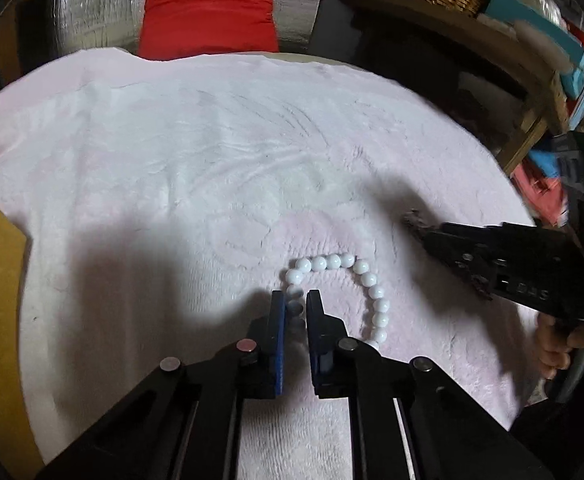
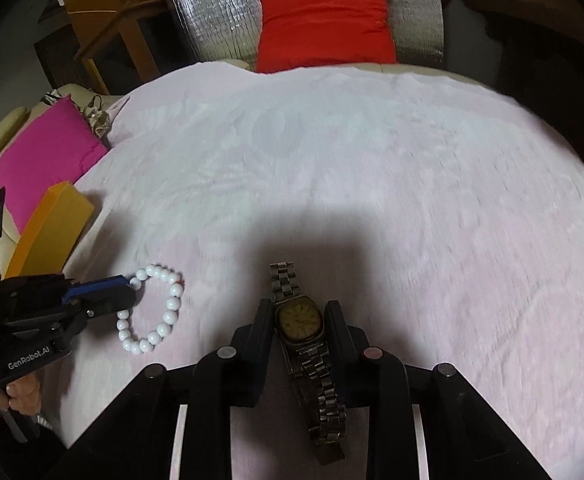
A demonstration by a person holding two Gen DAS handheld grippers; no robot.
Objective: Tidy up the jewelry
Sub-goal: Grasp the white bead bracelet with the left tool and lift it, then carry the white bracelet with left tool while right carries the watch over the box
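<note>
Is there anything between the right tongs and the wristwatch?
Nothing visible: the right tongs already close on the wristwatch case, on the pink cloth.

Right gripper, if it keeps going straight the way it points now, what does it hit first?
Probably the pink cloth: the right gripper is shut on the watch and angles down, nothing else ahead.

bracelet [image 2: 152, 308]: on the blanket [image 2: 372, 160], left of the watch [image 2: 298, 320]
box [image 2: 48, 232]: blanket's left edge, beyond the bracelet
cushion [image 2: 324, 24]: behind the blanket
</note>
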